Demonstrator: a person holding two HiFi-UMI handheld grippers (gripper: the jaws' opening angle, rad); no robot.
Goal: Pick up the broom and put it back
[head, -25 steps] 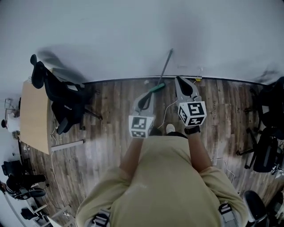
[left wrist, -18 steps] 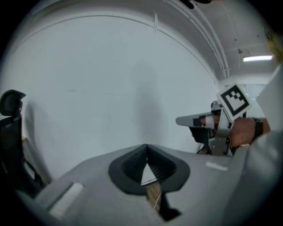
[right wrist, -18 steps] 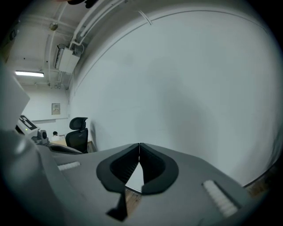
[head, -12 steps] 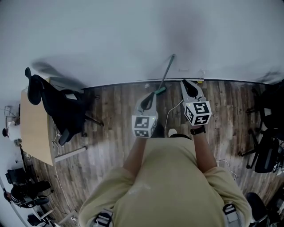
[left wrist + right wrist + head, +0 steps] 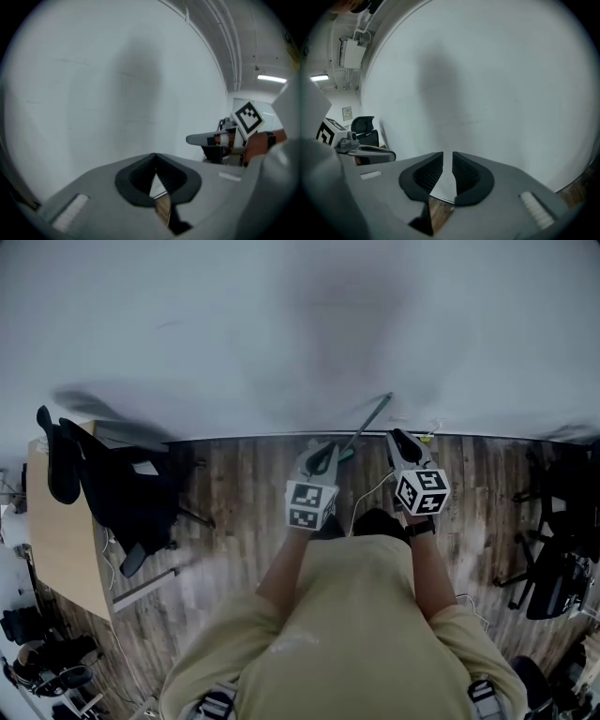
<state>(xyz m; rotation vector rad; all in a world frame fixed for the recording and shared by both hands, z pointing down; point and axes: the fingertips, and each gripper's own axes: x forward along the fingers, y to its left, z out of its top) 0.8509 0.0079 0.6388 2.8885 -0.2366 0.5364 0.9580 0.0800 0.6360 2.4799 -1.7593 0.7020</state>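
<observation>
White wall (image 5: 281, 334) above a wood floor (image 5: 234, 484), broom (image 5: 373, 418) leaning on the wall at the far side between both tools, left tool (image 5: 323, 450) pressed together and empty, right tool (image 5: 397, 438) just opening to a slim gap, nothing inside

Wall (image 5: 281, 324) approached: it now takes up more of head view, floor (image 5: 234, 484) strip narrowed. L gripper (image 5: 322, 450) & R gripper (image 5: 401, 438) carried fwd, broom (image 5: 367, 424) now close btwn them. R jaws just opened to slim gap, nothing btwn.
</observation>
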